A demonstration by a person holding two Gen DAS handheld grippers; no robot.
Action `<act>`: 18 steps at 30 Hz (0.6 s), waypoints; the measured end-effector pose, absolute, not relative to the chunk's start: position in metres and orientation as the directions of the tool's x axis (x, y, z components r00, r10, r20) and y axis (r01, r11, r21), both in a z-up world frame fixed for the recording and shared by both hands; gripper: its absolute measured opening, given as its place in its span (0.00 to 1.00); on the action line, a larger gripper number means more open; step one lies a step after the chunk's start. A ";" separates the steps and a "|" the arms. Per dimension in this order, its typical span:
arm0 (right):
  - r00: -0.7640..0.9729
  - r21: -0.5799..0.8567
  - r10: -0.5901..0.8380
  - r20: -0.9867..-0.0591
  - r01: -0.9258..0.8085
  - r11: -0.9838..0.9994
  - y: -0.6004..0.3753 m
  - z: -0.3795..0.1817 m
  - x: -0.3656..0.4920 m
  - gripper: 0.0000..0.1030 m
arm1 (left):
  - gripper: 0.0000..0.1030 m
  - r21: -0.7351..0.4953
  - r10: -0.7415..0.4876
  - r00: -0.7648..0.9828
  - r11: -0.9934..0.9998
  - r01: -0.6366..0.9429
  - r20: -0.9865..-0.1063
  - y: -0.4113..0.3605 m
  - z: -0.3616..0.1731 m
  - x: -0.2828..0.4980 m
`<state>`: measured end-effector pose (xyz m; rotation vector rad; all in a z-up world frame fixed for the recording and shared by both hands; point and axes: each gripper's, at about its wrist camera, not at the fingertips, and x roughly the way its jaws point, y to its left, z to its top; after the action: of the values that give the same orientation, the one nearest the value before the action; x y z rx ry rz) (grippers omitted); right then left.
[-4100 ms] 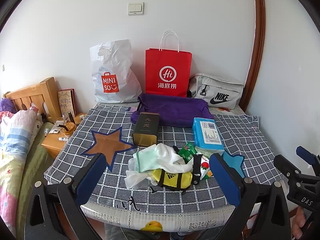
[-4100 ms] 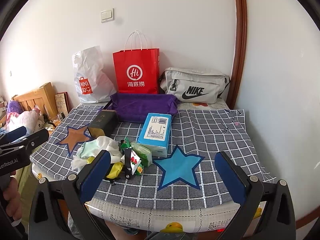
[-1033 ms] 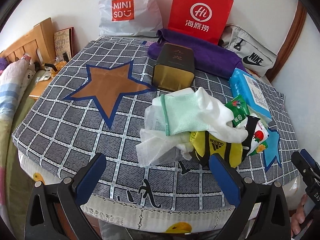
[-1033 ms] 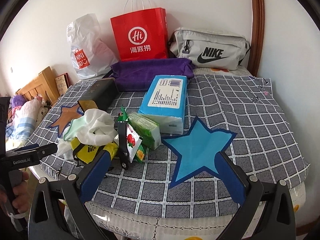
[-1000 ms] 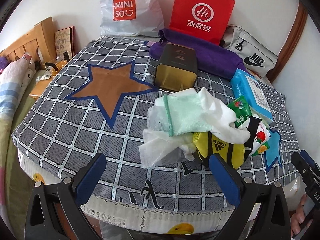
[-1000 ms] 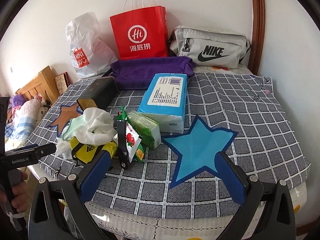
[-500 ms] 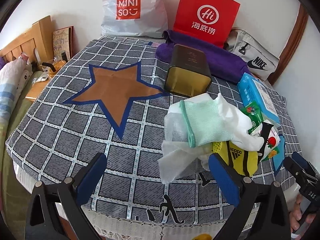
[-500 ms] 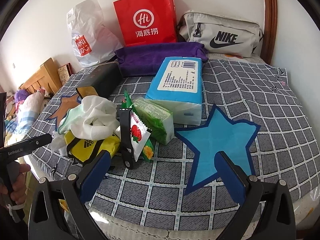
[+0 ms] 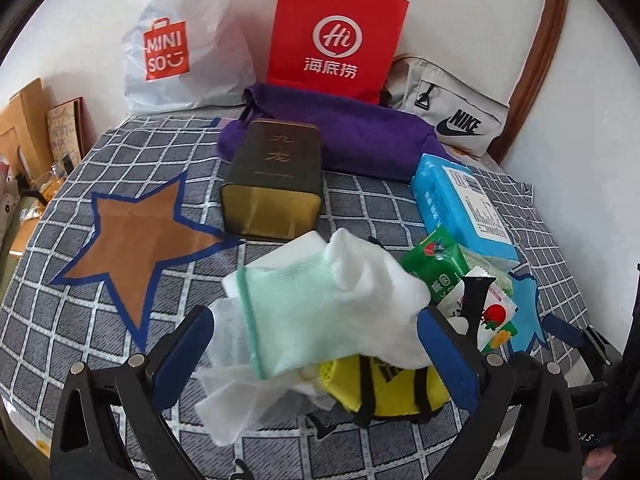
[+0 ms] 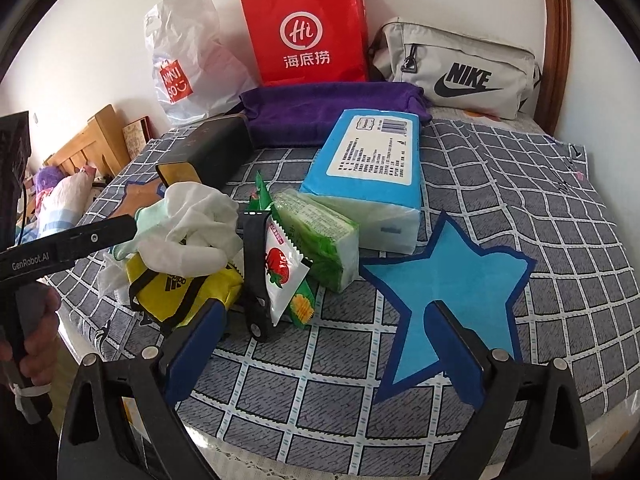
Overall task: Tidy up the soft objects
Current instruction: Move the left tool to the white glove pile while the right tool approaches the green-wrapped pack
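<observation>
Both grippers have come in closer to the heap of soft things than they were a second ago, the left gripper (image 9: 316, 344) most of all; its blue fingers (image 9: 188, 340) now stand wide apart on either side of the pale green sock (image 9: 296, 304), gripping nothing; whether they touch the cloth I cannot tell. That sock lies on top of a white sock (image 9: 360, 264), with a thin white plastic bag (image 9: 232, 404) spilling out below and a yellow pouch (image 9: 384, 384) with black straps under the lot; all of it sits near the front edge of the checked bedspread (image 9: 120, 168), between its brown star (image 9: 136, 240) and its blue star (image 10: 448, 280). Right gripper (image 10: 320, 344) hovers with its tongs also spread and empty, over the front edge between the pouch and the blue star. Just beside the pile are a black strap (image 10: 254, 272), a strawberry snack packet (image 10: 280, 268), a green tissue pack (image 10: 320, 232) and a blue tissue pack (image 10: 372, 168); behind stand a dark tin (image 9: 272, 184), a purple cloth bag (image 9: 360, 140), a red paper bag (image 9: 336, 36), a white shopping bag (image 9: 180, 48) and a grey waist bag (image 10: 460, 68).
</observation>
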<state>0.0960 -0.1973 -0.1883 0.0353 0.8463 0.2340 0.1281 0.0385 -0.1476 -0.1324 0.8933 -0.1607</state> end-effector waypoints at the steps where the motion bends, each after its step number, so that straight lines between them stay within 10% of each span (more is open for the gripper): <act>1: 0.637 0.123 0.216 -0.739 -0.188 0.974 -0.199 -0.189 0.096 0.95 | 0.99 -0.166 -0.189 0.612 0.982 0.095 -0.768 0.032 -0.150 0.132; 8: 0.642 0.127 0.207 -0.738 -0.169 0.977 -0.209 -0.190 0.099 0.95 | 0.65 0.044 -0.061 0.609 0.987 0.155 -0.791 -0.010 -0.169 0.148; 12: 0.646 0.127 0.211 -0.734 -0.176 0.976 -0.210 -0.189 0.102 0.95 | 0.36 -0.005 -0.105 0.592 0.986 0.168 -0.799 -0.007 -0.164 0.151; 18: 0.643 0.133 0.220 -0.733 -0.181 0.974 -0.205 -0.188 0.110 0.95 | 0.23 -0.113 -0.179 0.554 0.982 0.151 -0.813 0.003 -0.161 0.155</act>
<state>0.1098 -0.2054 -0.1880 0.0487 0.8416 0.2286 0.1550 0.0031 -0.1612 -0.0315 0.9636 -0.1953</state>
